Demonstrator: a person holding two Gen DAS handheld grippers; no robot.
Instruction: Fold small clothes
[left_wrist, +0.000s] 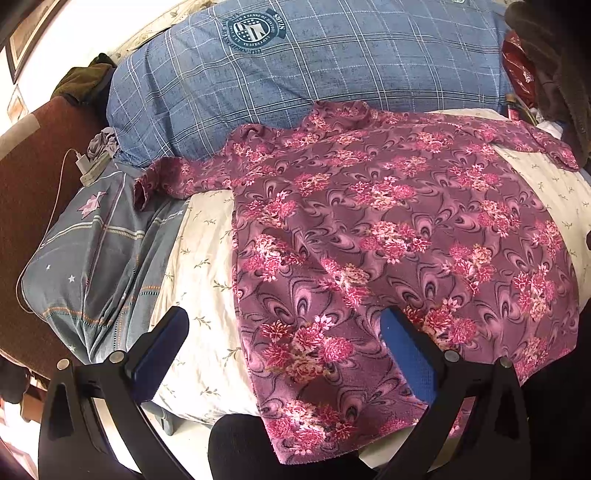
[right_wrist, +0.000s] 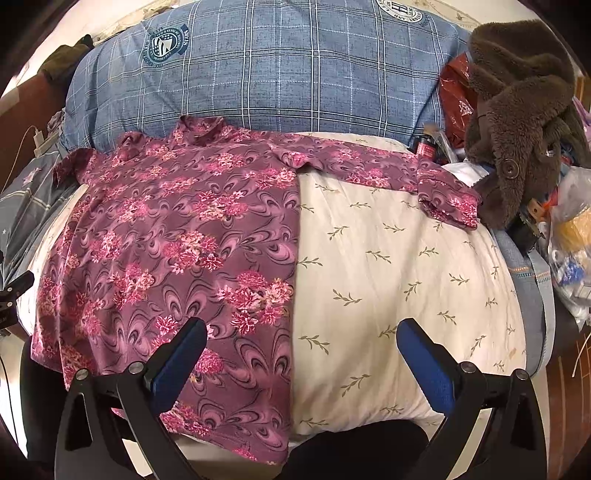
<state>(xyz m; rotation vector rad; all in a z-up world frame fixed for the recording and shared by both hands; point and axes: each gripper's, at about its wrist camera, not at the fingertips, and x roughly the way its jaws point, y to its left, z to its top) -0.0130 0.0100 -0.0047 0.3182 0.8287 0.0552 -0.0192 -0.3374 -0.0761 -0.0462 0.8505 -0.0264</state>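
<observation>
Through the left wrist camera, the purple floral shirt (left_wrist: 369, 236) fills the centre and right of the frame, spread flat with its collar up toward the top and its hem hanging off the near edge at the bottom. So its long axis runs straight away from the left gripper (left_wrist: 284, 332), whose blue-padded fingers are spread wide and hold nothing; the right-hand finger sits over the cloth, the left-hand one over bare cream bedding (left_wrist: 199, 258). One sleeve (left_wrist: 173, 177) reaches out to the middle left, onto a grey patterned pillow (left_wrist: 96, 258). A big blue checked pillow (left_wrist: 295, 74) rises behind the collar. A white charger (left_wrist: 83, 160) with its cable lies at the far left.

Through the right wrist camera, the shirt (right_wrist: 177, 236) takes the left half of the frame, its straight side edge running top to bottom near the middle. The right gripper (right_wrist: 301, 336) hovers with fingers wide apart and empty, straddling that edge, so I judge this hand the nearer one for lifting that side over. The other sleeve (right_wrist: 417, 181) stretches to the upper right across the cream bedding (right_wrist: 388, 277), its cuff just beside a brown fleece garment (right_wrist: 517, 122). Plastic bags and clutter (right_wrist: 572, 258) crowd the right edge.
</observation>
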